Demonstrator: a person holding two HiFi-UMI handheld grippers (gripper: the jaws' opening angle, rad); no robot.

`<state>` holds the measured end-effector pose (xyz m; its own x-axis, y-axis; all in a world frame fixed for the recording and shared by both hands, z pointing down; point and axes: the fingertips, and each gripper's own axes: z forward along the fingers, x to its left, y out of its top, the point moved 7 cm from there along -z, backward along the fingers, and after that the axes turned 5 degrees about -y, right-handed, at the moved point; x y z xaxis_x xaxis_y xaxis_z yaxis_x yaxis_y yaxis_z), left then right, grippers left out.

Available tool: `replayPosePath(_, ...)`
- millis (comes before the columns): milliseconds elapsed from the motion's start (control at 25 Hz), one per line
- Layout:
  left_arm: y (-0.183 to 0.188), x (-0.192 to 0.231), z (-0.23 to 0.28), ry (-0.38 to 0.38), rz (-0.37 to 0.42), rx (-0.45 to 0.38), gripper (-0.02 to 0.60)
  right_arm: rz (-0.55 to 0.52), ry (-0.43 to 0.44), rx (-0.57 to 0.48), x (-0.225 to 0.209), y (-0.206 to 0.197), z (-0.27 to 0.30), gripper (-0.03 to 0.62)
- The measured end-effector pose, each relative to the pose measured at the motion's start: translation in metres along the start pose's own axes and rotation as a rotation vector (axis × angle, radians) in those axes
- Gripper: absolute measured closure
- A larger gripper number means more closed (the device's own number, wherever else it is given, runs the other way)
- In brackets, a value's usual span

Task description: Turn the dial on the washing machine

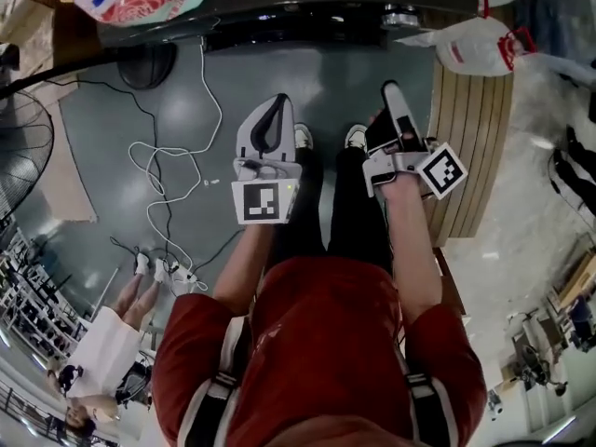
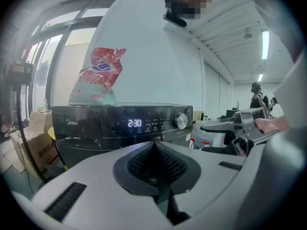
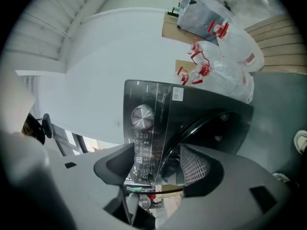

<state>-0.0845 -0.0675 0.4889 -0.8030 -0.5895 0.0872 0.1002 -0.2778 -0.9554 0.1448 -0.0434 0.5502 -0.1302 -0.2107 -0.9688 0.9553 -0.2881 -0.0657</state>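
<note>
Facing the washing machine (image 2: 120, 128), both grippers are held well short of its panel. The dial (image 3: 142, 117) is framed near the centre of the right gripper view, above the spread, empty jaws of the right gripper (image 3: 158, 169). The left gripper (image 2: 154, 145) is pressed together on nothing. Approach or withdrawal is equally fitted, and the dial's setting is probably too small to be read. Any grip is best squared across the dial's rim.

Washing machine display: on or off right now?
On. The display on the washing machine shows lit digits 2:30, left of the dial.
</note>
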Motion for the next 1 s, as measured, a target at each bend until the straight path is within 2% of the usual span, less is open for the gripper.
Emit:
replayPosePath(80, 0.021, -0.007, -0.016, -0.012, -0.004, 0.007, 0.572, -0.027, -0.008, 0.051, 0.017, -0.011, -0.014, 0.309)
replayPosePath(240, 0.064, -0.017, -0.034, -0.024, 0.023, -0.006, 0.572, -0.154, -0.022, 0.158, 0.052, -0.026, -0.027, 0.306)
replayPosePath(400, 0.104, -0.035, -0.066, -0.036, 0.030, -0.008, 0.572, -0.188, -0.043, 0.189, 0.087, -0.042, -0.057, 0.307)
replayPosePath(520, 0.131, -0.043, -0.087, -0.037, 0.026, -0.022, 0.572, -0.206, -0.042, 0.197, 0.111, -0.050, -0.072, 0.312)
replayPosePath(720, 0.166, -0.041, -0.107, 0.005, 0.047, -0.061, 0.572, -0.217, -0.002, 0.186, 0.150, -0.046, -0.076, 0.315)
replayPosePath(1000, 0.202, -0.030, -0.114, 0.055, 0.078, -0.129, 0.572, -0.481, 0.030, 0.128, 0.205, -0.025, -0.074, 0.312)
